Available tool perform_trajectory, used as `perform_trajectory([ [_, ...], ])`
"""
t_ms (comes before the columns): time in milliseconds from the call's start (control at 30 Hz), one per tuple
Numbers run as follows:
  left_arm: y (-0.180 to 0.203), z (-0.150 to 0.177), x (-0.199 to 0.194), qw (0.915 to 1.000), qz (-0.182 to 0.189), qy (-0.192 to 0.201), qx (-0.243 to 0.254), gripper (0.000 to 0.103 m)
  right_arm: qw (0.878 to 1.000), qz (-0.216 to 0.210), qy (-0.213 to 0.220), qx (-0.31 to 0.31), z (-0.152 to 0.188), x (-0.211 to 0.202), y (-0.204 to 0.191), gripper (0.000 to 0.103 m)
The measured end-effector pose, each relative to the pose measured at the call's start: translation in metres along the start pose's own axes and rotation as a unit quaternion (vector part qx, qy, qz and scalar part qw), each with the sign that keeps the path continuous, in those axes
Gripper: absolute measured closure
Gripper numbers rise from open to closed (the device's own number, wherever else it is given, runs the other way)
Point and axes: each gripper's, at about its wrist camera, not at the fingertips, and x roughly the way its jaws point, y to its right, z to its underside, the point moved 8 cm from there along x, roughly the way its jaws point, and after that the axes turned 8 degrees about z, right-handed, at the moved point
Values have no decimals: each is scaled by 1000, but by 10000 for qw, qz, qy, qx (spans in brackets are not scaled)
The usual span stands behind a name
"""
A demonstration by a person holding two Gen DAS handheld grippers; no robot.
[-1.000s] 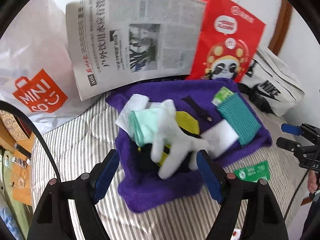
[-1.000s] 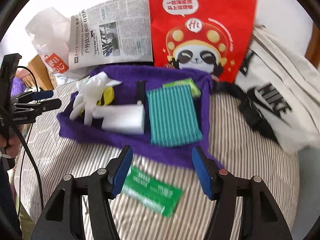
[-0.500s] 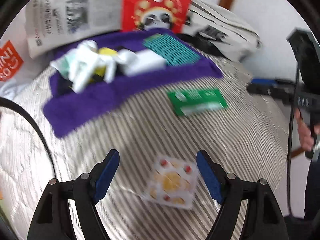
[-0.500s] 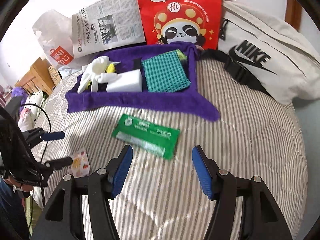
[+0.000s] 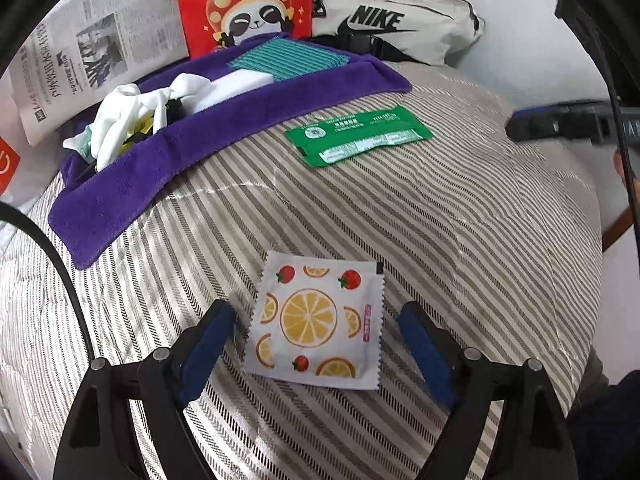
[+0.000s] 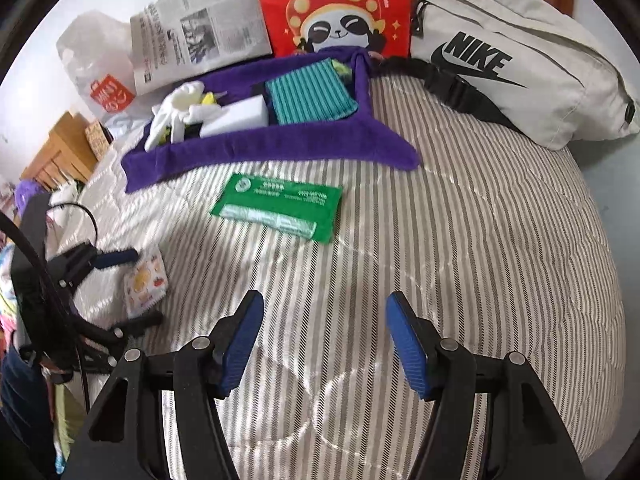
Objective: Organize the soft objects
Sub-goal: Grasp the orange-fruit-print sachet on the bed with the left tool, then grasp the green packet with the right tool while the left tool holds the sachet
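Note:
A white packet printed with orange slices and strawberries [image 5: 316, 322] lies flat on the striped quilt, between the open fingers of my left gripper [image 5: 320, 336], not clamped. It also shows in the right wrist view [image 6: 144, 282]. A green packet [image 5: 358, 134] [image 6: 278, 206] lies farther out on the quilt. A purple cloth tray [image 5: 192, 144] [image 6: 280, 140] holds a white glove [image 5: 132, 114], a white sponge [image 6: 236, 118] and a teal striped cloth [image 6: 308, 96]. My right gripper [image 6: 324, 340] is open and empty above the quilt.
A red panda paper bag [image 6: 336, 8], a newspaper [image 6: 200, 36], a white Nike bag [image 6: 516, 60] and a white plastic shopping bag [image 6: 96, 76] stand behind the tray. Wooden furniture [image 6: 60, 152] is at the left. The quilt [image 6: 480, 240] drops off at the right.
My left gripper has swung back from the purple tray and come down around the orange-print packet. My right gripper has pulled back from the green packet.

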Motion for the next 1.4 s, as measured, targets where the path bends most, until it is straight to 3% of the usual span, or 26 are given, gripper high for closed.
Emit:
perform_trajectory([
  [67, -3, -2, -3, 9999, -63, 128, -88, 43, 10000, 75, -20, -12, 1, 2, 3, 40],
  [167, -5, 0, -8, 9997, -17, 217, -101, 60, 10000, 80, -33, 49, 0, 4, 7, 40],
  [367, -12, 6, -16, 9983, 53, 388, -422, 67, 9999, 33, -74, 130, -2, 10, 7, 40],
  [600, -36, -7, -13, 9963, -199, 424, -722, 73, 9999, -13, -148, 53, -5, 19, -5, 40],
  [667, -42, -10, -13, 9954, -163, 472, -813, 83, 9999, -10, -157, 14, -6, 21, -7, 40],
  [900, -63, -10, -16, 9924, -415, 490, -1053, 83, 9998, -72, -173, -93, -17, 32, -18, 40],
  [1133, -70, -5, -20, 9879, -129, 483, -1468, 83, 9986, -136, -49, -512, -44, 56, -36, 39],
  [1267, -72, -2, -21, 9873, -30, 444, -1527, 83, 9962, -77, -72, -862, -51, 71, -42, 35],
  [1400, -68, 0, -22, 9893, -63, 350, -1416, 82, 9909, -4, 8, -1345, -54, 79, -50, 24],
])
